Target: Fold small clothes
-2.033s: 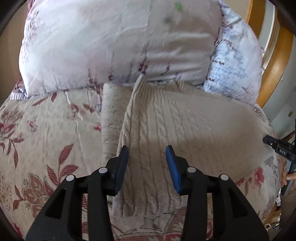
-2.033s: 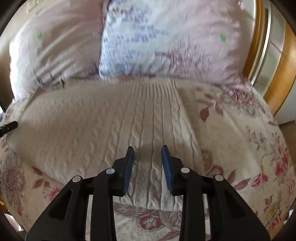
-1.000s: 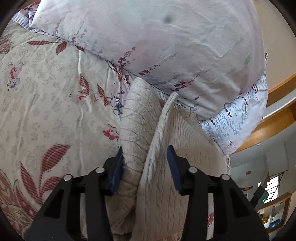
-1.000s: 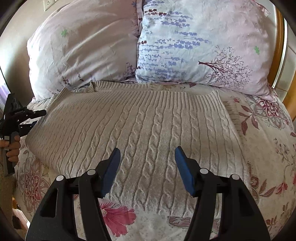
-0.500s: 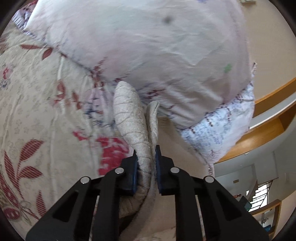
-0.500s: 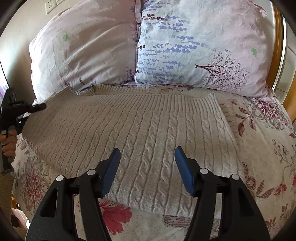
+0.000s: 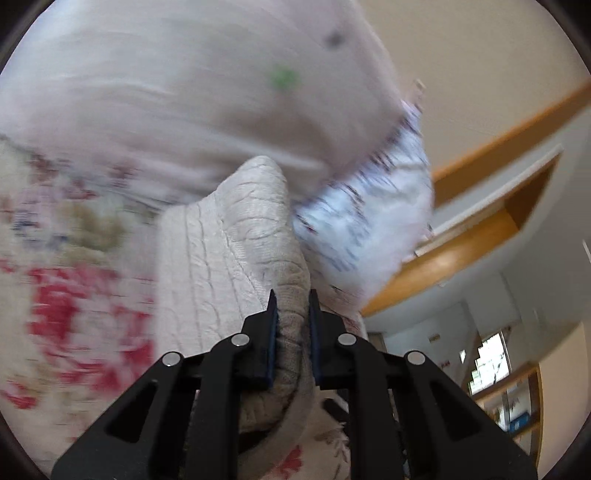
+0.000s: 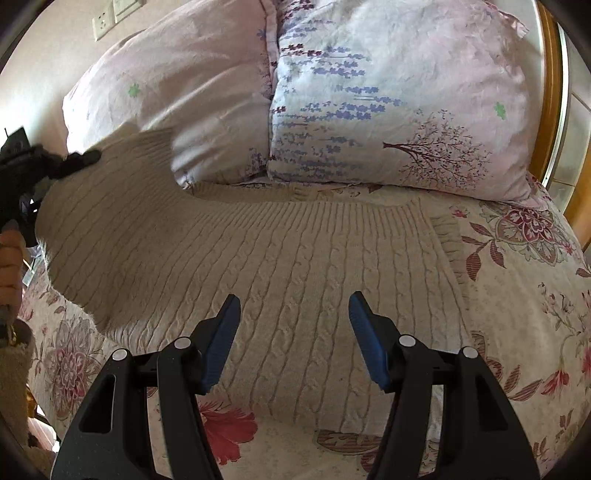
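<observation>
- Left gripper [image 7: 291,314]: jaws drawn narrow, pinching a bunched fold of the cream cable-knit sweater [image 7: 236,251] between the blue pads. The gripped fold stands raised off the bed; the left wrist view is blurred around it.
- In the right wrist view the left gripper [image 8: 79,158] appears at the left edge of the bed, with the sweater's [image 8: 295,280] left side lifted from the bedspread and hanging from it. The person's hand [image 8: 9,262] shows below it at the frame edge.
- Right gripper [image 8: 291,332]: jaws spread wide, holding nothing, hovering above the sweater's near portion. Contact with the knit cannot be told.
- Sweater position: spread across the middle of the floral bedspread [image 8: 524,295], ribbed band toward the head of the bed, right side lying flat.
- Pink pillow [image 8: 177,99] stands at the head of the bed on the left, touching the lavender-print pillow [image 8: 388,110] on the right; the ribbed band lies just beside their lower edges.
- Wooden bed frame [image 8: 550,92] shows behind the lavender-print pillow.
- Wall socket [image 8: 103,18] sits on the wall above the pink pillow.
</observation>
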